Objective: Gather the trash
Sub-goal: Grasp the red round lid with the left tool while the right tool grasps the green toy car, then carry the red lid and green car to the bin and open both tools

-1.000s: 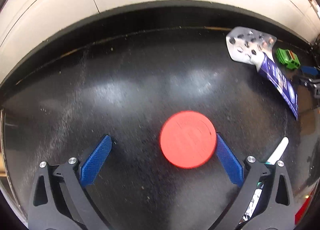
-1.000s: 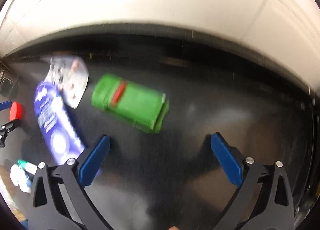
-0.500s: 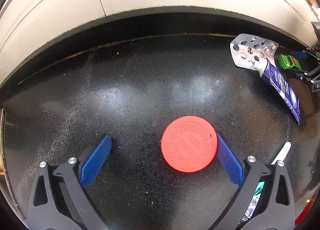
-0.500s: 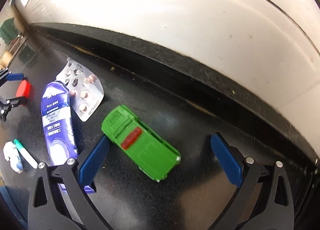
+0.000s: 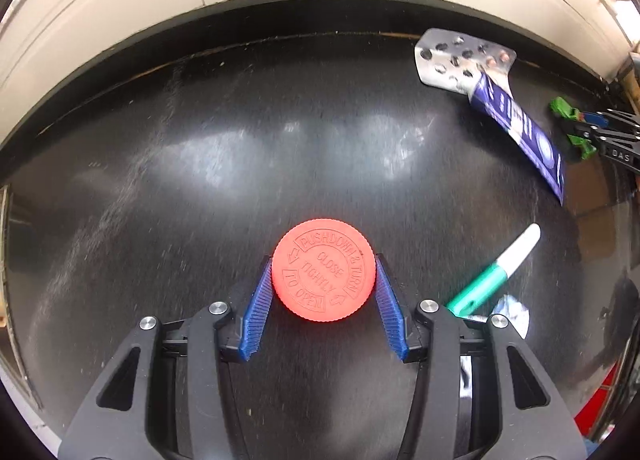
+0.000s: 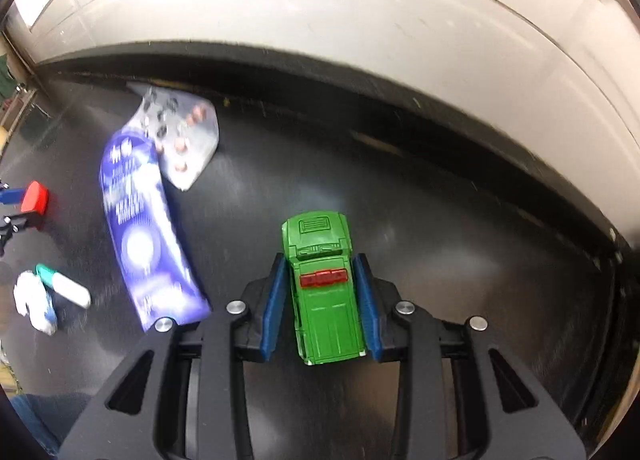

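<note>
Bare black tabletop (image 5: 200, 187) is left free across the left and centre of the frame; the right is cluttered by a blue pouch (image 5: 520, 131), blister pack (image 5: 460, 59) and marker (image 5: 496, 272).

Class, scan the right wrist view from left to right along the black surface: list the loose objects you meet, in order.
red cap → white-and-green marker → blue tube → green toy car.

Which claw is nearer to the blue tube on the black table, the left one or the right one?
Right. The right claw, closing around the green toy car, sits just beside the blue tube. The left claw, closing around the red cap, is well away from it.
</note>
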### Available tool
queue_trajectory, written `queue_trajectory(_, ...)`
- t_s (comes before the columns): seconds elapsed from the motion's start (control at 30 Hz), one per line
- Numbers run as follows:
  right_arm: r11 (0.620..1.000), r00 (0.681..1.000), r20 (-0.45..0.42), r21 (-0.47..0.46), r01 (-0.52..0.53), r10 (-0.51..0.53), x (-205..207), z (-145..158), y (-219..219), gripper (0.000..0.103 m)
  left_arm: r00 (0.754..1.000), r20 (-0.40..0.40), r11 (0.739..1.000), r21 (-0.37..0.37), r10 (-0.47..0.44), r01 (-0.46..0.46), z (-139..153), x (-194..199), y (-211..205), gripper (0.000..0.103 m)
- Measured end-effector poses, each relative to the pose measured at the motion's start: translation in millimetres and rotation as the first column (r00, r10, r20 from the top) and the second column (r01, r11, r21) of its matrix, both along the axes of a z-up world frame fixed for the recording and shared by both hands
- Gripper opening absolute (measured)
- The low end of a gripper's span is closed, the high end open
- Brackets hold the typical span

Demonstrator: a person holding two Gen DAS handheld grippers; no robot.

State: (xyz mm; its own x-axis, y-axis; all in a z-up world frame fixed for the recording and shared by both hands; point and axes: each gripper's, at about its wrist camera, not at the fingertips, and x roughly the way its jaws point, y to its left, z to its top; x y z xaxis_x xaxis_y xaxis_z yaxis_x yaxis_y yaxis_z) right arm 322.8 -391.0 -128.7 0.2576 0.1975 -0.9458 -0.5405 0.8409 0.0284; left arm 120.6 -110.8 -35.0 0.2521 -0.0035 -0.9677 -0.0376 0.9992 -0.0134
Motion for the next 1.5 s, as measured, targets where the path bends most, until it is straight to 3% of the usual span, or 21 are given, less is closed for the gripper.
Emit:
queue_trajectory(0.47,0.984,0.986,0.029,-0.066,0.166,-0.164,-42,40,-46,0.034,0.995,0.056,0.996,0.025,0.087,-0.089,21,-78,15,0.048)
queue_trajectory(0.77,0.983,0.986,0.055,-0.083,0.161,-0.157,-44,38,-45,0.034,0.994,0.058,0.994,0.052,0.093,-0.096,38,-106,27,0.048)
queue_trajectory(0.87,0.986,0.986,0.056,-0.05,0.157,-0.155,-48,56,-48,0.034,0.992,0.063,0.991,0.06,0.113,-0.117,44,-116,33,0.048)
queue_trajectory(1.0,0.996,0.994,0.068,-0.009,0.088,-0.087,-47,70,-8,0.034,0.985,0.076,0.985,0.06,0.158,-0.163,50,-131,44,0.048)
queue_trajectory(1.1,0.999,0.997,0.078,0.048,-0.007,0.003,-51,85,49,0.034,0.968,0.093,0.971,0.042,0.231,-0.236,56,-153,61,0.048)
queue_trajectory(1.2,0.983,0.983,0.093,0.083,-0.163,0.156,-73,101,123,0.034,0.94,0.106,0.94,0.07,0.325,-0.333,60,-189,87,0.048)
queue_trajectory(1.27,0.948,0.952,0.083,0.106,-0.301,0.293,-102,108,186,0.034,0.91,0.11,0.907,0.095,0.399,-0.409,60,-220,109,0.048)
queue_trajectory(1.33,0.91,0.917,0.073,0.117,-0.399,0.392,-130,111,231,0.034,0.848,0.115,0.845,0.084,0.518,-0.528,61,-265,139,0.048)
queue_trajectory(1.43,0.821,0.833,0.054,0.143,-0.552,0.551,-196,114,300,0.035,0.755,0.124,0.75,0.094,0.644,-0.655,60,-322,167,0.048)
queue_trajectory(1.5,0.751,0.764,0.026,0.168,-0.639,0.645,-248,113,341,0.035,0.673,0.124,0.668,0.084,0.729,-0.739,56,-368,181,0.048)
